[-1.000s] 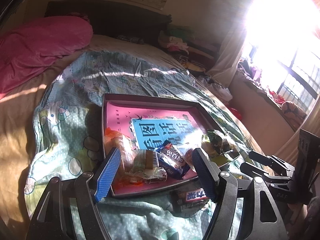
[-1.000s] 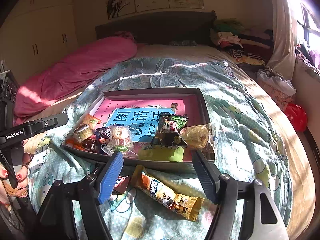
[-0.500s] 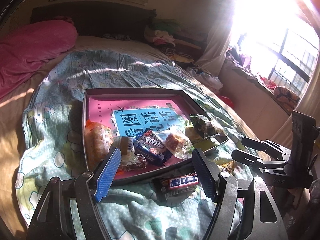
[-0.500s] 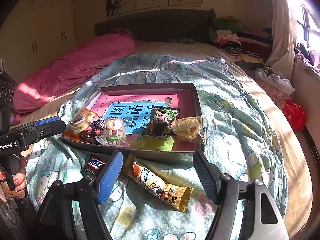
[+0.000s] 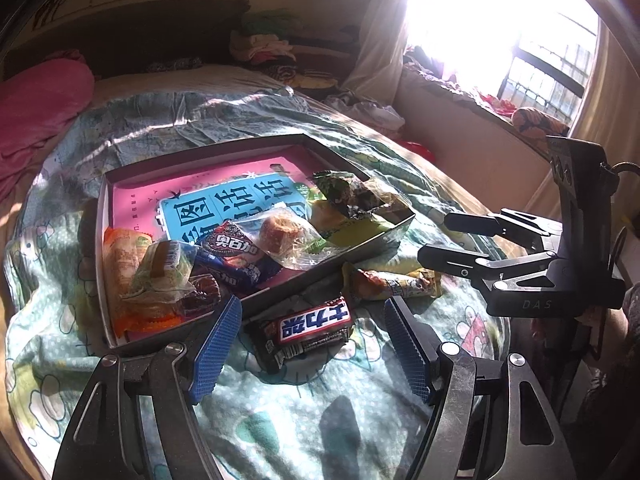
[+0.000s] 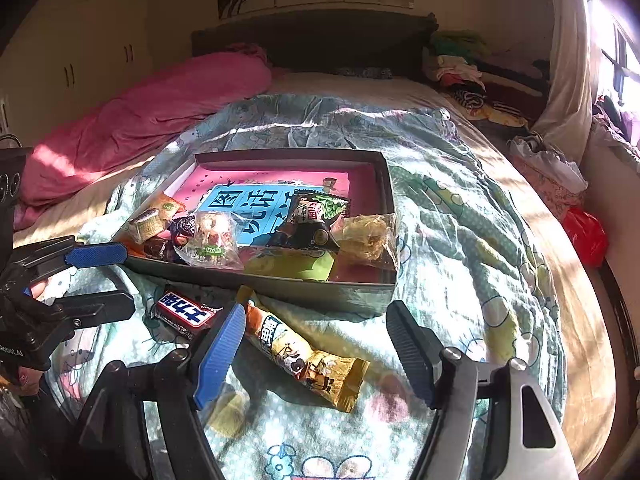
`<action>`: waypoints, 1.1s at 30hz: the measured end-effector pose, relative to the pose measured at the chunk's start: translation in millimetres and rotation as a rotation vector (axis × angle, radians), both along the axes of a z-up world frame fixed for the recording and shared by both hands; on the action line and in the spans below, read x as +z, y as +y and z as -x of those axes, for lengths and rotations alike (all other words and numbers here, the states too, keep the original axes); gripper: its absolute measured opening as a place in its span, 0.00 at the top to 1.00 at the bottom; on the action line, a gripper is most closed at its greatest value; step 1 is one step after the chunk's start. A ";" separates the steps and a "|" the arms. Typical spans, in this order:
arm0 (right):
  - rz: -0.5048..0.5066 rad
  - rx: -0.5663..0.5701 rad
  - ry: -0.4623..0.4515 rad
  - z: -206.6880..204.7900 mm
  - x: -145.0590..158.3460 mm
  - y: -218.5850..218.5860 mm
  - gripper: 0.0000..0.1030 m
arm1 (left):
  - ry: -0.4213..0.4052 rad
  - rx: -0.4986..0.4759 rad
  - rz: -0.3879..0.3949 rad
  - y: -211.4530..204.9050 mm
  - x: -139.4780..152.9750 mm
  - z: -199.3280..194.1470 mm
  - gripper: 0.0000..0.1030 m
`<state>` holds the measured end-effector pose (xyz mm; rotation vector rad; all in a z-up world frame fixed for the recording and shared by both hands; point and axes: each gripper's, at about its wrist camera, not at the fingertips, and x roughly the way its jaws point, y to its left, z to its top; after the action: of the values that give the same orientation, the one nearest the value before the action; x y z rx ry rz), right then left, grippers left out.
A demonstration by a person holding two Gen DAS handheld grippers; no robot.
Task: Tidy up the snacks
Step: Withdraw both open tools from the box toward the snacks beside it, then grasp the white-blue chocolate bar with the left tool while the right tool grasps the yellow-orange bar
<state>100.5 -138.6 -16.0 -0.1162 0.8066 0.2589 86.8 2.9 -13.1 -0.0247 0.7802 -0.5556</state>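
We hold our left gripper [image 5: 312, 342] with its blue-padded jaws spread apart above the dark rectangular chocolate bar with a blue-and-white label [image 5: 310, 330], which lies on the pale green cartoon-printed quilt [image 5: 280, 420] just outside the near wall of the shallow grey cardboard box with a pink and blue printed bottom [image 5: 368, 246]. The bar sits between the two pads in that view, but neither pad touches it and nothing is gripped

Our right gripper [image 6: 316, 354] also stands released, jaws wide, over the long orange-and-yellow foil snack packet [image 6: 308, 354], which lies slanted on the quilt close to the box's near wall; its upper end passes beside the blue left pad, and we cannot tell whether they touch

From the right wrist view the left gripper comes in from the left edge, and the chocolate bar [image 6: 186, 314] lies beside the long packet, both outside the box

Inside the box, crowded toward its near side, lie an orange crinkled packet [image 5: 120, 256], a dark blue cookie wrapper [image 5: 236, 252], a clear plastic bag holding a round brown pastry [image 5: 284, 236], a green-and-black pea snack bag [image 6: 316, 216] and a clear bag of pale yellow crisps [image 6: 368, 236]

A pink rolled blanket [image 6: 152, 112] lies along the bed's far left
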 end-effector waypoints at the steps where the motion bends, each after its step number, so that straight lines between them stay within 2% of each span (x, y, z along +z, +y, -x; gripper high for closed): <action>1: 0.006 0.007 0.005 -0.4 -1.6 1.0 0.29 | 0.006 -0.007 -0.010 -2.1 -2.6 -0.7 0.27; 10: 0.070 0.072 0.050 -0.9 -15.9 14.0 0.30 | 0.042 -0.063 -0.060 -18.8 -19.4 -5.5 0.27; 22: 0.147 0.134 0.093 -5.4 -33.1 25.9 0.30 | 0.001 -0.140 -0.106 -29.7 -18.6 -10.1 0.27; 30: 0.229 0.216 0.132 -18.5 -52.1 43.3 0.30 | 0.051 -0.138 -0.159 -33.5 -38.1 -20.7 0.27; 33: 0.230 0.250 0.153 -21.7 -58.4 47.8 0.31 | 0.073 -0.140 -0.153 -32.3 -43.0 -23.9 0.27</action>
<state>122.2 -90.8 -74.5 -0.4194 0.9734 0.4136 110.7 -29.4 -56.0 0.1521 0.8985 -0.6291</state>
